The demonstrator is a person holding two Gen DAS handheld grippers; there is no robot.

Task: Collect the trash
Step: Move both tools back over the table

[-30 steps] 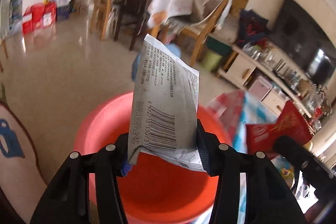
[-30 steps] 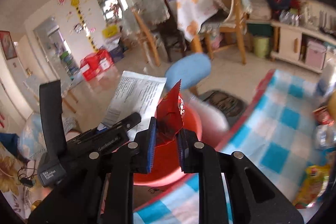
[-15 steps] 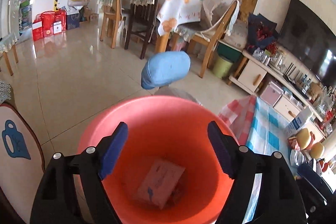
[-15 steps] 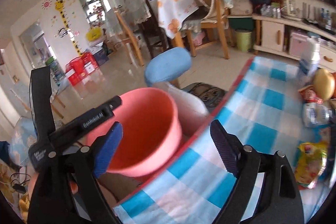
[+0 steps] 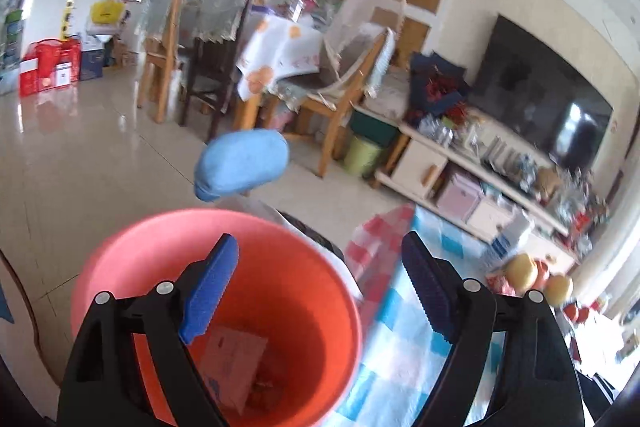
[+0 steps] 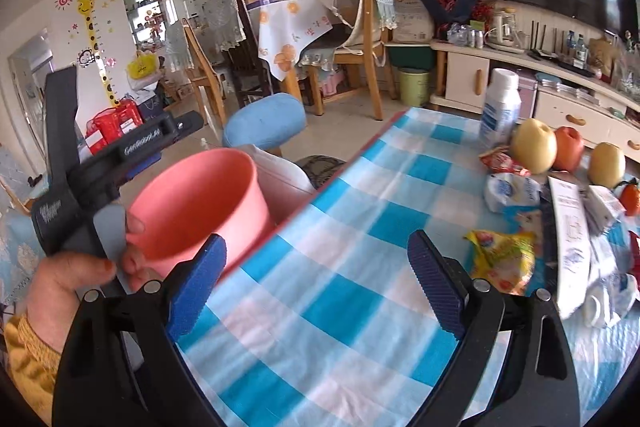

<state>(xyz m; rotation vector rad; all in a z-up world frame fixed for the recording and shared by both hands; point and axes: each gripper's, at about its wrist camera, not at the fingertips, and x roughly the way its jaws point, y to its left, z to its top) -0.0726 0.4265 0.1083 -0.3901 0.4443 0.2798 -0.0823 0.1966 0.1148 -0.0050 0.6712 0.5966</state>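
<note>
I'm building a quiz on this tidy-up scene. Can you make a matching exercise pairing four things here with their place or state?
Things:
1. pink bucket
2. yellow snack wrapper
3. white bottle
4. right gripper

Places or states:
A. standing upright on the tablecloth
B. jaws open, nothing between them
C. beside the table's edge, wrappers inside
D. lying flat on the checked cloth

Pairs: 1-C, 2-D, 3-A, 4-B
</note>
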